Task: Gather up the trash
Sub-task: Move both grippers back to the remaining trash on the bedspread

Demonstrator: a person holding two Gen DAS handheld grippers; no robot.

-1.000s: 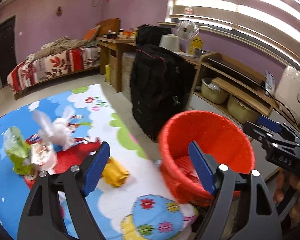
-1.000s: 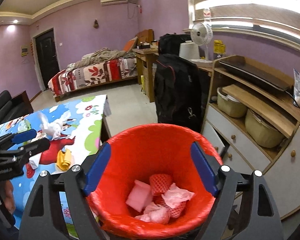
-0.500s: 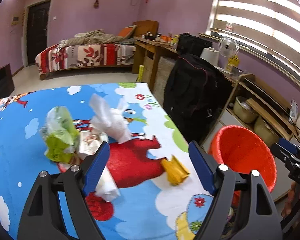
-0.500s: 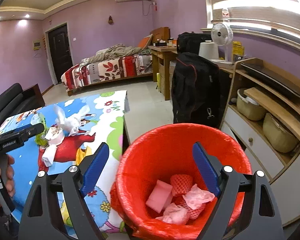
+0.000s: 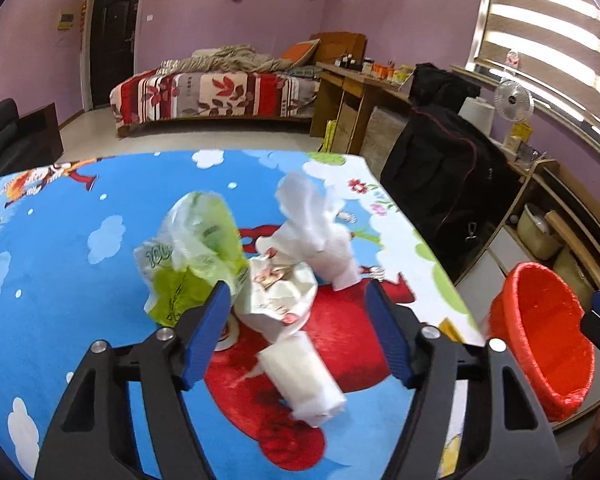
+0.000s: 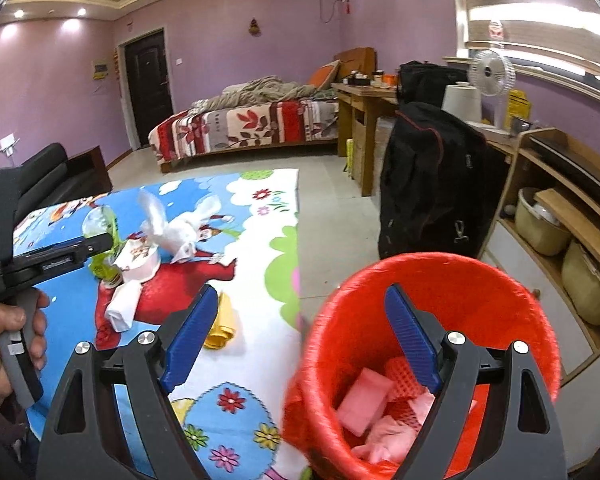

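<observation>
- Cartoon tablecloth: carries the trash pile.
- Red bin: beside the table; right gripper over its rim, wide open, empty.
- Crumpled wrapper: between the closing, untouching jaws of the left gripper.

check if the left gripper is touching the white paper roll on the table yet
Cannot tell. In the left wrist view the closing left gripper frames the white paper roll, but no contact or gap shows plainly.

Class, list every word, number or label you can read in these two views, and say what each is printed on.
"100": on the green plastic bag.
Small white lettering on the left gripper: too blurred to read.
Yellow sign by the fan: too blurred.
Printed wrapper: unreadable.
</observation>
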